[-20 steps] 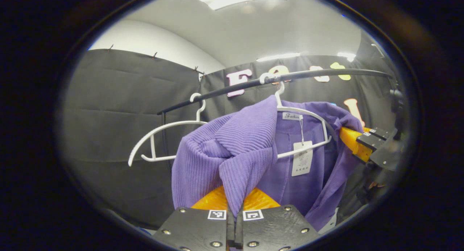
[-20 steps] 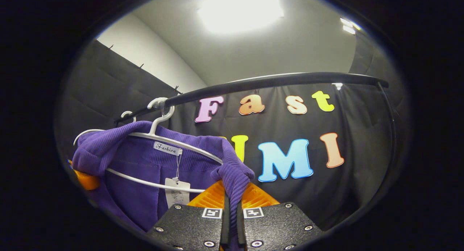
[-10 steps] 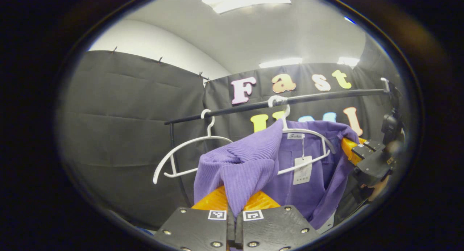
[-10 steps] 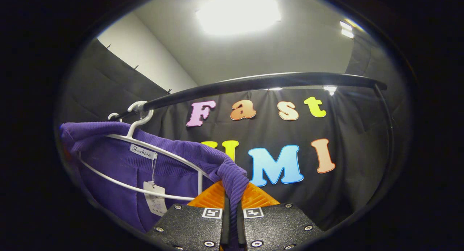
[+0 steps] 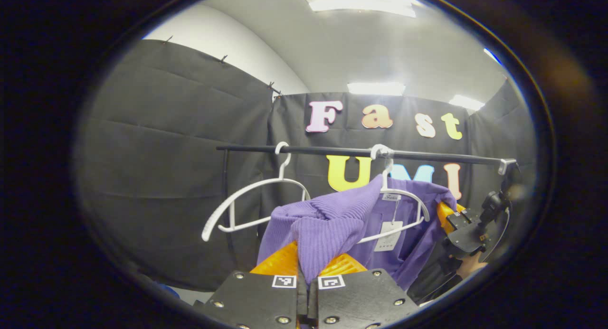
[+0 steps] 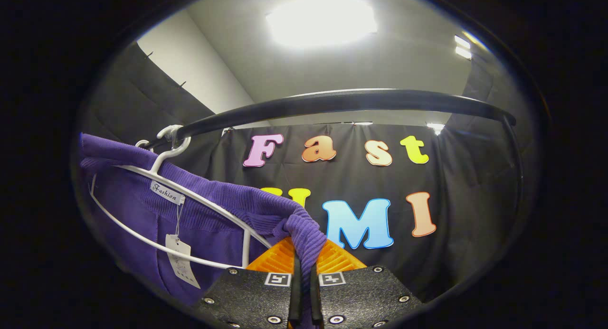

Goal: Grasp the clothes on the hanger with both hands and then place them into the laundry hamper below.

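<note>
Both grippers, left (image 5: 308, 284) and right (image 6: 302, 284), pinch the purple ribbed-knit garment (image 5: 332, 220), draped over the white hanger (image 5: 403, 210) at 1 o'clock from the left fingers.

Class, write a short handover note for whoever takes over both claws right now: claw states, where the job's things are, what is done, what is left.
Left claw: shut on a fold of the purple ribbed knit garment.
Right claw: shut on the garment's other shoulder.
The garment hangs partly on the white wire hanger, hooked on the black rail. An empty white hanger hangs beside it.
Done: both grasps.
Left: free the garment from the hanger, lower it into the laundry hamper.
</note>
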Tool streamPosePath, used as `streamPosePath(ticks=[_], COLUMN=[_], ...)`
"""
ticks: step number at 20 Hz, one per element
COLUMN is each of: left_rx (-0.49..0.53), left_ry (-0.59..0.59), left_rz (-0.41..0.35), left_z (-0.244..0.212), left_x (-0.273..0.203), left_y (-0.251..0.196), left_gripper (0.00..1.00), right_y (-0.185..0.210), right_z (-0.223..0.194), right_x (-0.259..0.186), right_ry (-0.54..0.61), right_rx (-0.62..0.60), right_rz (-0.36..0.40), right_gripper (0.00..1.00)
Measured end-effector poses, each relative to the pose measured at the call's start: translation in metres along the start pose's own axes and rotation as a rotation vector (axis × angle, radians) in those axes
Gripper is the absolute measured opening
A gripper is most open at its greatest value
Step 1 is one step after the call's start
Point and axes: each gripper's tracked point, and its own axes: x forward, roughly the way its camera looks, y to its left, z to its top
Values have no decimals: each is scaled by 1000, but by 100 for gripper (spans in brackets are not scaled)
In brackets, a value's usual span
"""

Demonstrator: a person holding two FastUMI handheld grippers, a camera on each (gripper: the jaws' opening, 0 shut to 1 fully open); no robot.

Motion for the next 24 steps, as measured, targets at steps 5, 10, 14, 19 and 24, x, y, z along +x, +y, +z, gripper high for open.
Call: streamPosePath(ticks=[5, 10, 14, 19, 24], left_rx=[40, 73, 72, 119, 92], left_ry=[-91, -102, -90, -69, -2], left_rz=[57, 66, 25, 5, 5], left_z=[43, 51, 50, 37, 10], left_x=[11, 36, 62, 102, 138], left_y=[30, 52, 61, 71, 79], left_gripper=[7, 7, 1, 1, 1], right_y=[-9, -11, -13, -14, -13], right_z=[2, -10, -28, -47, -70], right_x=[15, 32, 40, 50, 56], right_ry=[-21, -23, 26, 85, 158], right_rx=[-24, -81, -36, 4, 69], right_rz=[-19, 2, 4, 32, 57], right_gripper=[7, 7, 7, 7, 7])
